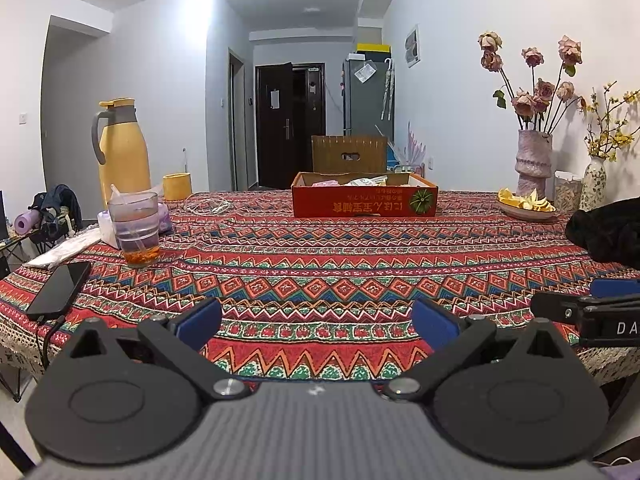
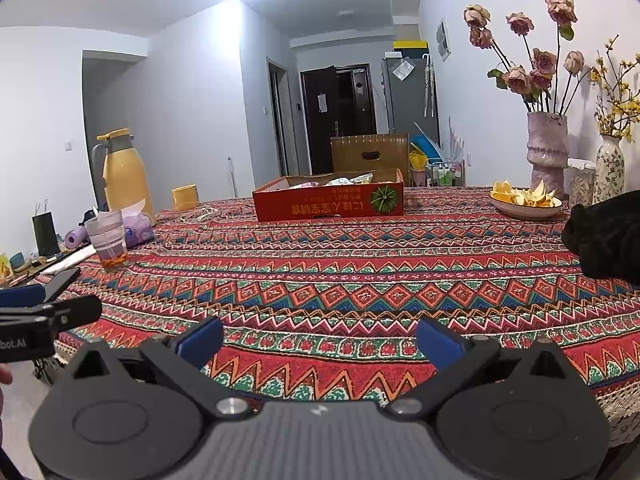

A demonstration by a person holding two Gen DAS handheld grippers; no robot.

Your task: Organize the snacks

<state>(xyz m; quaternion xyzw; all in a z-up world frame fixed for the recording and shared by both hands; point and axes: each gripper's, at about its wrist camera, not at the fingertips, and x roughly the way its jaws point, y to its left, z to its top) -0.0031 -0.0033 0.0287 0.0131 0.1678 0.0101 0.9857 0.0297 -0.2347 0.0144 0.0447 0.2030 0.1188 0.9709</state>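
A shallow red cardboard box (image 1: 363,201) sits at the far middle of the table, with several wrapped snacks (image 1: 356,180) lying inside. It also shows in the right wrist view (image 2: 328,202), snacks (image 2: 340,179) within. My left gripper (image 1: 316,320) is open and empty, low over the near table edge, far from the box. My right gripper (image 2: 320,340) is open and empty at the near edge too. The right gripper's side shows at the right of the left wrist view (image 1: 592,312); the left gripper shows at the left of the right wrist view (image 2: 44,316).
On the patterned tablecloth (image 1: 320,264): a glass of tea (image 1: 135,229), a phone (image 1: 60,290), a yellow thermos (image 1: 120,148), a yellow cup (image 1: 177,186), a tissue pack (image 2: 138,226). At right: a bowl of peels (image 1: 526,204), two flower vases (image 1: 534,164), a black cloth (image 1: 608,232). A wooden chair (image 1: 349,154) stands behind the box.
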